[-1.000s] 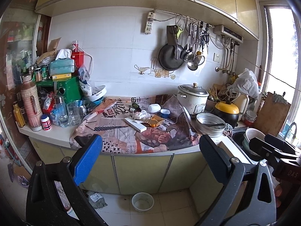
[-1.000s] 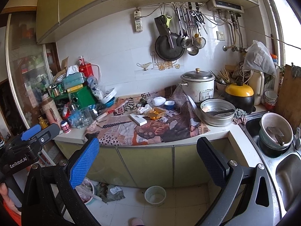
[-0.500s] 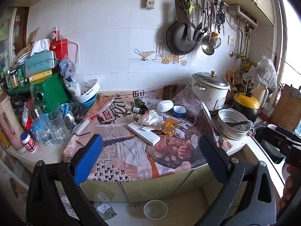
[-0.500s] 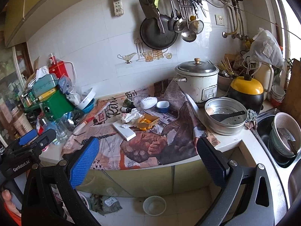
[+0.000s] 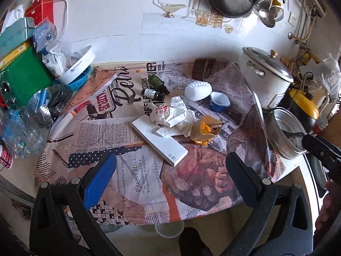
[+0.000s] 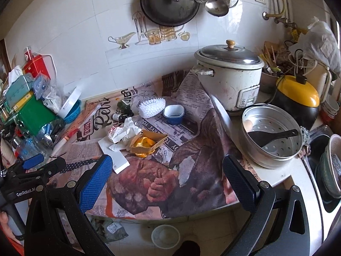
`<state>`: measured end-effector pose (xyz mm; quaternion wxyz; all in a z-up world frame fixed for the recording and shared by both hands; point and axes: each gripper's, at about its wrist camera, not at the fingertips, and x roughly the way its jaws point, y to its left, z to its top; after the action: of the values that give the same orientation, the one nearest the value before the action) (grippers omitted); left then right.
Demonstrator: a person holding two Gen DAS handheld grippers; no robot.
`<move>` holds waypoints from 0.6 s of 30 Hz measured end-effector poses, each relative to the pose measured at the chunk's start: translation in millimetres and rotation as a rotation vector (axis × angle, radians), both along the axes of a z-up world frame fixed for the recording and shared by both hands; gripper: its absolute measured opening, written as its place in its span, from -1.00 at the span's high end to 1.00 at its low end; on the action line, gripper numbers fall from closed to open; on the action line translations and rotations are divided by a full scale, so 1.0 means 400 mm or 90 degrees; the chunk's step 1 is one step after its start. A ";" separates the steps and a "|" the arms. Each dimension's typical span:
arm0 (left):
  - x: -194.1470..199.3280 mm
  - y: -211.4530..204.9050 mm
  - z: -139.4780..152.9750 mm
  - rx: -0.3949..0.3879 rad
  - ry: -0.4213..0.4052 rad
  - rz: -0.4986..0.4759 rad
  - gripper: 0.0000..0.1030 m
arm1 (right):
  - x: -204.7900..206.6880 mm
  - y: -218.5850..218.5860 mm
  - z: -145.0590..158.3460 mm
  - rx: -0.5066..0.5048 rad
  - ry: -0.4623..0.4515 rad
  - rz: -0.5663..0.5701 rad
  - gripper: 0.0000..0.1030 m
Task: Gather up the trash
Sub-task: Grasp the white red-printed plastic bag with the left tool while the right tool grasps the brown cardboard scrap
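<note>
1. The left claw (image 5: 170,176) is spread wide and holds nothing. It hangs over the front of the desk (image 5: 20,170).
2. The right claw (image 6: 167,178) is also spread wide and holds nothing.
3. The trash sits in the middle of the desk on printed paper sheets (image 5: 136,177).
4. The landmark is the white flat box (image 5: 158,141).
5. A crumpled white paper (image 5: 177,115) lies on the far end of the box.
6. A torn yellow carton (image 5: 205,130) with orange bits inside sits just right of the box.
7. Two small dark bottles (image 5: 154,88) lie behind the box.
8. A white rice cooker (image 6: 229,73) stands far right of the box.
</note>
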<state>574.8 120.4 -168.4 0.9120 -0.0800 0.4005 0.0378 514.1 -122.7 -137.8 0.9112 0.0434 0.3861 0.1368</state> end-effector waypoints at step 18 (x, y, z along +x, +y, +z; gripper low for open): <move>0.410 0.056 -0.228 -0.008 0.114 0.140 -0.91 | 0.450 0.090 -0.297 0.031 0.234 0.206 -0.37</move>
<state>738.6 142.9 -259.5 0.8625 -0.1254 0.4692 0.1424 694.2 -86.8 -256.6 0.7907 0.0272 0.5437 0.2801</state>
